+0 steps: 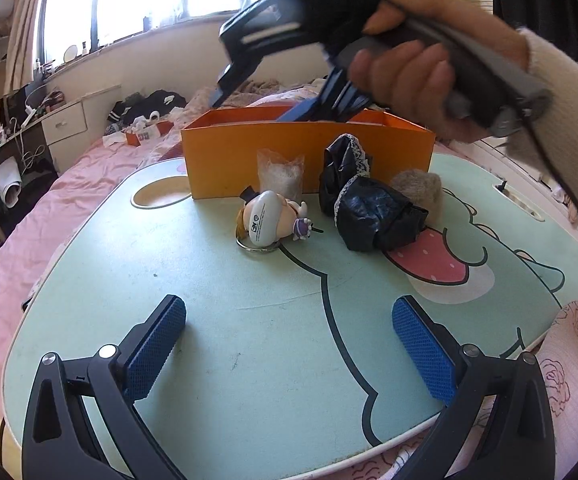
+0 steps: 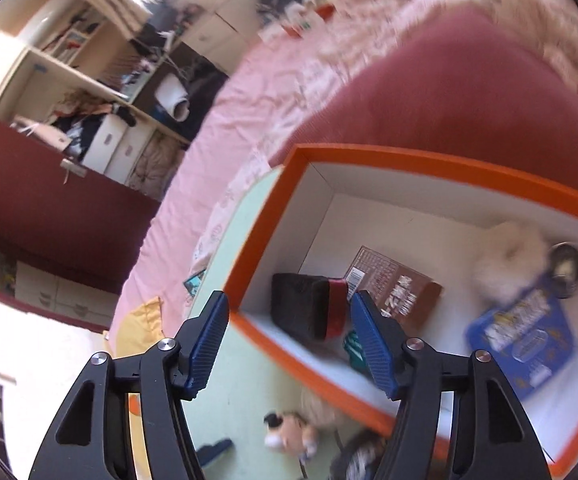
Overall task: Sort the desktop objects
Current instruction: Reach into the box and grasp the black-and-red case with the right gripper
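Both tongs are working around the orange box (image 1: 309,160): the left gripper (image 1: 289,354) is hovering well short of it, jaws spread as wide as they go and holding nothing, while the right gripper (image 2: 289,344), gripped in a hand (image 1: 421,80), is hanging over the box's open top with jaws partly apart and nothing between the pads. Looks like a drop-off is wrapping up, and the next pick is coming.

Going by size from the box: the mint lap table (image 1: 249,340) is carrying everything. Just in front of the box, a black lace-trimmed pouch (image 1: 369,204) is lying crumpled, a tan fuzzy ball (image 1: 419,188) tucked beside it. A clear plastic packet (image 1: 281,174) is leaning against the box's front wall. Nearest the left jaws, the doll keychain (image 1: 273,218) is sitting clear, the likeliest next target; its metal ring may be snagging. Inside the box, a blue card (image 2: 525,340), brown packet (image 2: 397,284) and dark block (image 2: 301,308) are already resting.
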Motion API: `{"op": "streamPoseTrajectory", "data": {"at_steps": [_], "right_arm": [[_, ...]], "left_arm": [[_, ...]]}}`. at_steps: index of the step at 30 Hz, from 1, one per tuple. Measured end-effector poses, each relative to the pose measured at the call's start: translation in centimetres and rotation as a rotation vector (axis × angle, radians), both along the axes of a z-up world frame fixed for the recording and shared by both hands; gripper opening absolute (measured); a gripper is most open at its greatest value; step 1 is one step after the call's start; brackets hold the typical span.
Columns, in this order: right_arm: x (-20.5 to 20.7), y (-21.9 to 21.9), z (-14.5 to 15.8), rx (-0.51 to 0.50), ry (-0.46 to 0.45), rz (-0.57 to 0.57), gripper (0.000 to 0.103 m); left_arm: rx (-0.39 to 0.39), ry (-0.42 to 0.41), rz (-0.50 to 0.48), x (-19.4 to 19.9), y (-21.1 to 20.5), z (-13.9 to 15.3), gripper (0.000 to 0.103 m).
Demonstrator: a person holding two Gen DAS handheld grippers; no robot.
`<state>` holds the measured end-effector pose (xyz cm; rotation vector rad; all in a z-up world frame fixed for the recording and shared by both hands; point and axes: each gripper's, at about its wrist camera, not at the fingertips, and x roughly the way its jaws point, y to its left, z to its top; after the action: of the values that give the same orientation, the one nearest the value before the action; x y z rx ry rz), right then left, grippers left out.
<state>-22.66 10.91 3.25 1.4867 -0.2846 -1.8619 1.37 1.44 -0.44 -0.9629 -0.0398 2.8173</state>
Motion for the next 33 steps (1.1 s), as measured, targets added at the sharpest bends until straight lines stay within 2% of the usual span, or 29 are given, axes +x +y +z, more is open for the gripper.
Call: {"op": "streamPoseTrajectory", "data": {"at_steps": [3,5,6,8,9,11,15,18,21,23,25,26,29,33], "right_arm": [[-0.6,-0.9,-1.9,0.041,-0.057,0.008,0.063],[-0.7,-0.9,-1.9,0.028,-0.057,0.007,0.060],[-0.7,-0.8,-1.7,0.037,-0.050,0.003,0.056],[-0.8,-0.3,-1.7,0.068,-0.046,0.005,0.030],[-0.8,0.0,-1.9,0.061,-0.057,0.008,0.029],[-1.1,1.1,-2.5,-0.026,-0.131,-0.002,0.026],[-0.5,2.1,-1.6,-0.129,-0.136,-0.022,0.025],[0.2,1.5,-0.5,-0.182,-0.124,0.024,0.026],[0.8,-0.4,0.1,-0.077,-0.045,0.048,0.026],[1.4,-1.7,0.0,0.029,0.021,0.063,0.040],[1.7,-2.4,-0.5,0.084,0.047,0.054,0.041],[1.7,-2.5,-0.9,0.100,0.038,0.042,0.045],[1.2,-2.0,-1.4,0.035,-0.016,-0.004,0.049],[0.6,-1.8,-0.4,0.009,0.022,-0.067,0.055]], "left_arm": [[0.002,0.001,-0.001,0.0,0.0,0.0,0.103],[0.004,0.002,-0.002,0.0,-0.1,0.0,0.103],[0.005,0.003,-0.002,0.0,0.0,0.1,0.103],[0.004,0.003,-0.002,0.0,0.0,0.1,0.103],[0.004,0.004,-0.002,0.0,0.1,0.1,0.103],[0.004,0.003,-0.002,0.0,0.0,0.1,0.103],[0.004,0.004,-0.002,0.0,0.0,0.1,0.103],[0.002,0.002,-0.006,0.0,0.1,0.1,0.103],[0.002,0.002,-0.006,0.0,0.1,0.1,0.103],[0.003,0.002,-0.007,0.0,0.1,0.1,0.103],[0.002,0.003,-0.007,0.0,0.1,0.1,0.103],[0.003,0.003,-0.007,0.0,0.1,0.1,0.103],[0.002,0.004,-0.007,0.0,0.2,0.1,0.103],[0.001,0.003,-0.009,0.0,0.2,0.1,0.103]]}}
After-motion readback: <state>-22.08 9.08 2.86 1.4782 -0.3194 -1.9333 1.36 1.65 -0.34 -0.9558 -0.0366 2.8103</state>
